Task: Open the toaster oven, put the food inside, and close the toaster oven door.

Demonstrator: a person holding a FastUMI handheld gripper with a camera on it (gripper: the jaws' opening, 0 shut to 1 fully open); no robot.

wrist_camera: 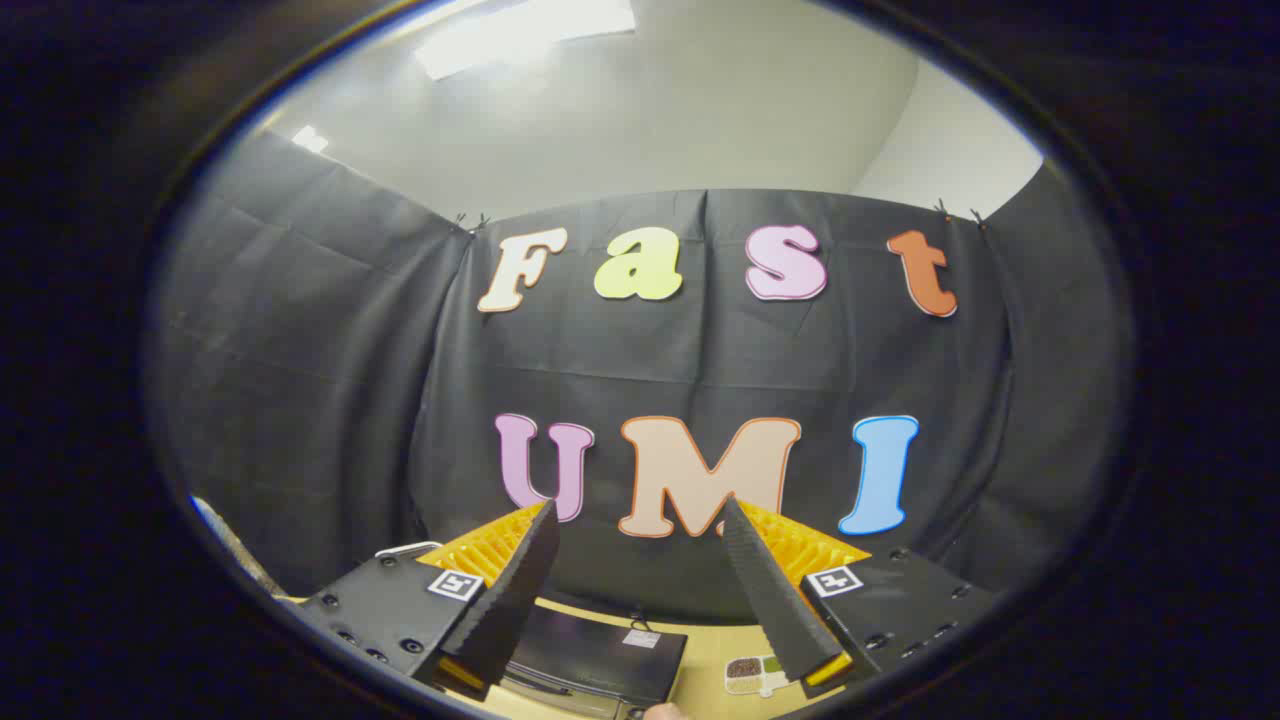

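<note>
Raised above a wooden table and aimed at the booth's cloth wall, the gripper holds its fingers spread wide, gripping nothing. The toaster oven sits below, between the fingers, a small food tray just beside it.

Bright ceiling panel glaring overhead, cloth wall evenly lit and sharp, strong fisheye bending at edges, desk dim below
</note>
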